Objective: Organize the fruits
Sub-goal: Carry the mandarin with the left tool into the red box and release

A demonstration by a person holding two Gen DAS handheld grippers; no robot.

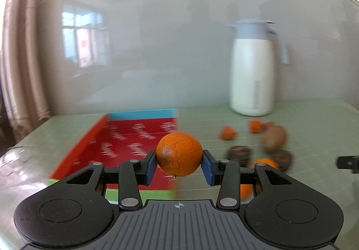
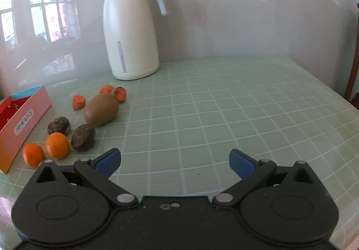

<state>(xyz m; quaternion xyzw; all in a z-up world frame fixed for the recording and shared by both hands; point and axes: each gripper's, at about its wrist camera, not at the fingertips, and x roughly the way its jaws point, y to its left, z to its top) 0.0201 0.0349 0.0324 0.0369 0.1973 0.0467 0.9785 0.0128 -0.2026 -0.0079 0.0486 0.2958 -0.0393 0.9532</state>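
My left gripper (image 1: pixel 179 163) is shut on an orange mandarin (image 1: pixel 179 154), held in the air with both blue pads pressed against its sides. Behind it lies an open red box with a blue far wall (image 1: pixel 125 137). In the right wrist view, my right gripper (image 2: pixel 175 163) stands open over bare green mat with nothing between its fingers. To its left lie two mandarins (image 2: pixel 56 145), two dark brown fruits (image 2: pixel 83 137), a kiwi (image 2: pixel 101 112) and several small orange pieces (image 2: pixel 78 101). The same box (image 2: pixel 21 125) sits at the left edge.
A white jug with a grey lid and handle (image 2: pixel 130 34) stands at the back against a glossy wall. A green gridded mat (image 2: pixel 224 104) covers the table. A dark piece of the other gripper (image 1: pixel 347 163) shows at the right edge of the left wrist view.
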